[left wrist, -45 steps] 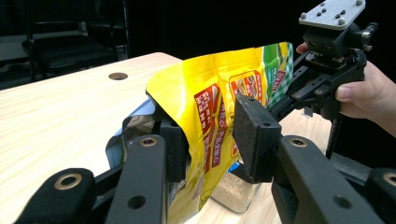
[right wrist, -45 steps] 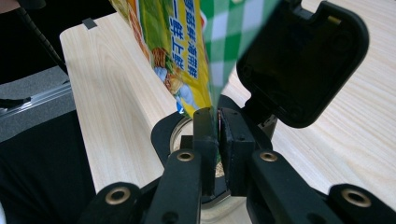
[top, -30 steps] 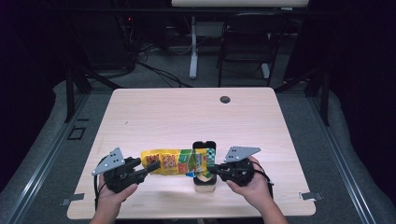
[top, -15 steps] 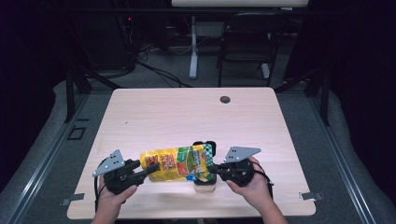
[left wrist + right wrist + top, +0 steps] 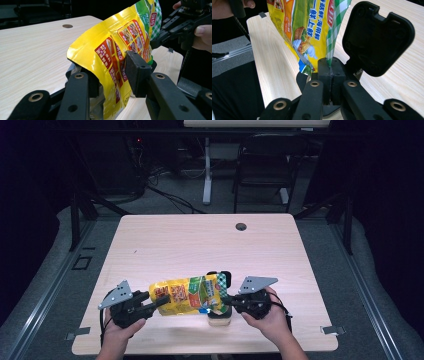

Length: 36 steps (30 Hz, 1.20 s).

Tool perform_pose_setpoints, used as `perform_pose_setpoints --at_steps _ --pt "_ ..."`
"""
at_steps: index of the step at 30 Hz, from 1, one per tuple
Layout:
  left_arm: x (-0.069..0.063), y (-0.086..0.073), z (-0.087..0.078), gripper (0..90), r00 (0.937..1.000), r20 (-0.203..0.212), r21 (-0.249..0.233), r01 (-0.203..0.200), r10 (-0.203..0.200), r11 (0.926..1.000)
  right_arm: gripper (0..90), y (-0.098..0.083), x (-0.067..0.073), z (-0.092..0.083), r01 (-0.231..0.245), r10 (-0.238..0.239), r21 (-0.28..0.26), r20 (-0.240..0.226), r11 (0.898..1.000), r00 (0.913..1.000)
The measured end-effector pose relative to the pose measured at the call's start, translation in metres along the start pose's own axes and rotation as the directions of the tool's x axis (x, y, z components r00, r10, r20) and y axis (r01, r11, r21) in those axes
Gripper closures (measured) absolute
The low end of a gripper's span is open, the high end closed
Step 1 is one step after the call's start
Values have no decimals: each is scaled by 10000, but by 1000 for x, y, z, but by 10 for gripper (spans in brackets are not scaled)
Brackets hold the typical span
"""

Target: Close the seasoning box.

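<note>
Near the front edge of the table [image 5: 165, 240], held up between the two grippers, is a yellow snack pouch [image 5: 187, 295] printed with food pictures and a green-and-white checked band at one end. It lies roughly level, its checked end toward the right and a little higher, clear of the wood.

At its left end, the left gripper [image 5: 157, 304] has the pouch between its jaws; in the left gripper view the right-hand pad [image 5: 136, 72] presses on the printed face, while the other jaw sits behind the foil, so the left gripper [image 5: 113, 80] is grasping the pouch. At its right end, the right gripper [image 5: 226, 302] is clenched on the checked edge; in the right gripper view the right gripper [image 5: 331, 70] has its two pads squeezed together with the thin seam of the pouch [image 5: 312, 27] pinched between them. Its jaws have just been closing on that seam.

Just below the pouch's right end stands a pale container [image 5: 220, 318] on the table, with its black hinged lid [image 5: 377, 37] standing open behind the pouch. Far across the table is a small round grommet hole [image 5: 241, 226]. Beyond the far edge, a dark chair [image 5: 265, 165] stands on the floor.
</note>
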<state>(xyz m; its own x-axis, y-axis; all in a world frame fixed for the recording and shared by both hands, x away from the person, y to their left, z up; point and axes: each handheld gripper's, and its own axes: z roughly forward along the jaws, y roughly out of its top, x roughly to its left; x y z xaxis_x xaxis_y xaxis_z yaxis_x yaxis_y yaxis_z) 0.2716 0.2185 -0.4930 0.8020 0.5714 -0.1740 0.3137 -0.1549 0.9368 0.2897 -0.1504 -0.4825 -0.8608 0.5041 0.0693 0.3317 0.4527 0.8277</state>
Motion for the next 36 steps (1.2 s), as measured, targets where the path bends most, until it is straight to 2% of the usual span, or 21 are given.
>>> perform_pose_setpoints --at_steps 4,5,10,12,13,16,17,18,19,23,28,34,36 --pt "3 -2 -3 656 10000 0 62 47 -47 10000 898 3 1 3 81 -81 69 -11 9999 10000" --pt "3 -3 -3 656 9999 -127 18 62 -62 10000 898 4 1 4 97 -97 64 23 9999 10000" --pt "9 -10 -6 653 9999 25 233 164 -164 9996 899 7 2 7 176 -177 41 50 9998 9998" --pt "9 -14 -5 650 9994 -232 80 269 -267 9996 900 8 3 8 174 -174 -13 68 9998 9998" --pt "10 -15 -5 648 9996 -109 121 267 -266 9996 900 8 3 8 179 -178 -21 74 9998 9998" --pt "13 -20 -5 639 9994 -122 150 316 -314 9994 900 9 4 8 182 -182 -87 56 9998 9998" --pt "13 -21 -4 636 9988 -281 95 392 -389 9992 900 9 4 9 173 -172 -122 59 9998 9998" --pt "15 -23 -4 633 9991 -127 144 410 -409 9991 900 10 5 9 209 -208 -130 69 9997 9998" --pt "14 -25 -3 629 9984 -285 97 489 -486 9988 900 10 5 9 218 -217 -149 75 9997 9997" --pt "18 -30 -3 617 9980 -99 275 630 -628 9976 900 10 6 10 277 -276 -170 61 9995 9996" --pt "20 -34 -1 598 9972 -259 495 716 -704 9962 900 12 8 9 422 -422 -301 7 9987 9991" --pt "22 -36 -1 581 9971 -155 753 749 -739 9943 900 13 10 8 491 -489 -486 50 9976 9988" --pt "21 -37 0 577 9963 -334 612 816 -797 9948 900 14 10 7 505 -503 -496 56 9975 9987"
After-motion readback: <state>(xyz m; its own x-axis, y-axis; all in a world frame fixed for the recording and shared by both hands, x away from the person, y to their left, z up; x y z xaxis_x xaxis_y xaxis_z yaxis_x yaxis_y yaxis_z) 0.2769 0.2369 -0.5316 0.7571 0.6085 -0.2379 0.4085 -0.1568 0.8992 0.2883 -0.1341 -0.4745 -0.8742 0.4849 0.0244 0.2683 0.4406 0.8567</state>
